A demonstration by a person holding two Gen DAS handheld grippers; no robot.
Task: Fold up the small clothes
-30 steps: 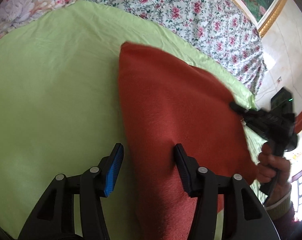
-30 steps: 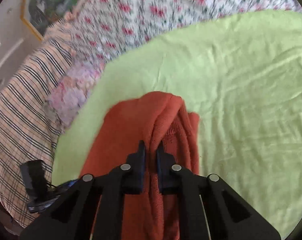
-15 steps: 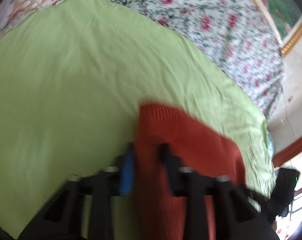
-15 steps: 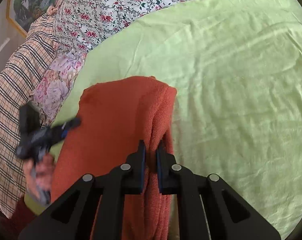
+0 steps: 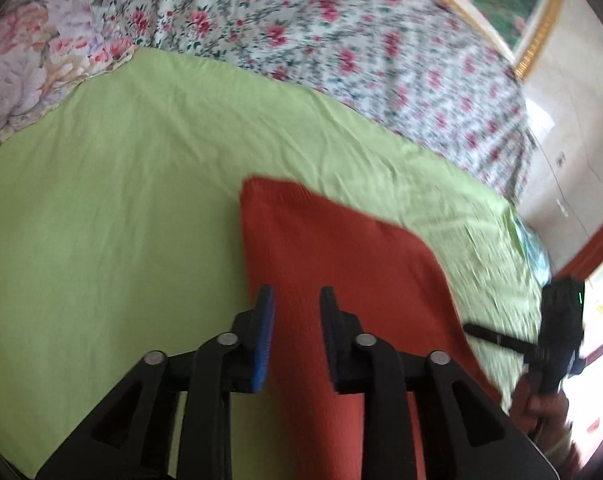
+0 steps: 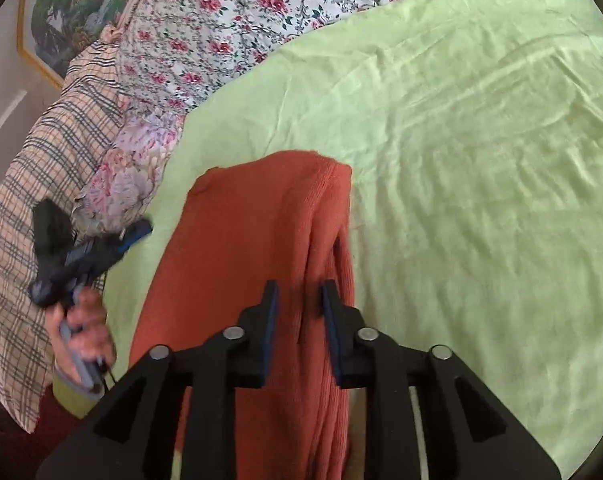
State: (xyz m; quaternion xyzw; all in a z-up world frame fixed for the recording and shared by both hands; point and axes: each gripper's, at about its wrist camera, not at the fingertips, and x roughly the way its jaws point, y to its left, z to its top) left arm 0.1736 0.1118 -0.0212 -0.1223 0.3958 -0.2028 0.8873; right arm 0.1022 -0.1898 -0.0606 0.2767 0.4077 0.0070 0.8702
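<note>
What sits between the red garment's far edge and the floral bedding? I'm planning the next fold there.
Only bare green sheet lies between the red garment and the floral bedding; both wrist views show it.

My left gripper has its jaws parted with a clear gap between the pads. My right gripper is likewise parted. My left hand wraps its handle, fingers curled around the grip.
</note>
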